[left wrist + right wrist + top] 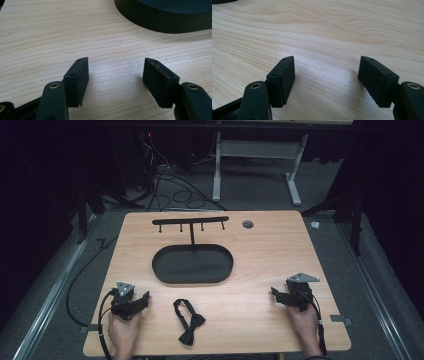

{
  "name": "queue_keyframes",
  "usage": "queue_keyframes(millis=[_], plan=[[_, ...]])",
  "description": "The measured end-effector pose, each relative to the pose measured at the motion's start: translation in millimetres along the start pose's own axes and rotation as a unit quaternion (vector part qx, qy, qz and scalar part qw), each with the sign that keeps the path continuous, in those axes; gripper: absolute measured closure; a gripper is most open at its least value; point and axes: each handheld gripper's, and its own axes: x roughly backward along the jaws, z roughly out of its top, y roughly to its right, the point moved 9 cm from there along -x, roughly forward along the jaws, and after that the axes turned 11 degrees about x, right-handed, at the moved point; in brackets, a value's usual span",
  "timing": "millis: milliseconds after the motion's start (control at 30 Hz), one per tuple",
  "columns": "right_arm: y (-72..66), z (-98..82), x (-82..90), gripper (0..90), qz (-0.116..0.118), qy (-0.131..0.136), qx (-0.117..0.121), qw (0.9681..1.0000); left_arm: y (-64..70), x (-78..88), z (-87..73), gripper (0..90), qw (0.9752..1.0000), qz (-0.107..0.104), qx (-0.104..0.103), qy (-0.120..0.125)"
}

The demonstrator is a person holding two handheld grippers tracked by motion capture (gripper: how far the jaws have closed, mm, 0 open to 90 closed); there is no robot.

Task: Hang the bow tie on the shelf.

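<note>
Nothing has been picked up yet. My left gripper rests near the worktop's near-left corner, jaws spread wide with nothing but bare wood between them; my right gripper sits toward the near-right edge, likewise released and empty. The black bow tie lies flat between them, close to the near edge and apart from both. Behind it, in the middle of the worktop, stands the oval tray with its hook rack rising from the far rim (the pegs all look bare). I judge the tie is meant for that stand, so the reach, the grasp and the placing are all left.

The high view gives the tie and the rack. The left gripper view adds the tray's dark wall up close, beyond my open pads.
</note>
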Motion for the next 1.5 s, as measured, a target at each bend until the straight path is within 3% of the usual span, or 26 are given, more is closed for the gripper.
queue_keyframes(millis=[967,1167,1333,1500], plan=[[0.3,0.0,0.3,30.9,0.003,0.001,-0.004,1.0000,1.9,-1.3,0.7,35.9,0.9999,0.008,0.008,0.001],[0.5,0.0,0.2,30.9,0.003,0.002,-0.003,1.0000,-0.4,0.3,1.7,42.6,0.9999,0.011,0.013,-0.001],[0.6,0.0,0.2,30.9,0.004,0.002,-0.004,1.0000,1.5,7.5,3.6,44.6,0.9999,0.004,0.012,0.003],[0.5,0.0,0.3,30.9,0.004,0.002,-0.005,1.0000,12.7,18.9,7.4,45.5,0.9992,-0.032,0.021,0.008]])
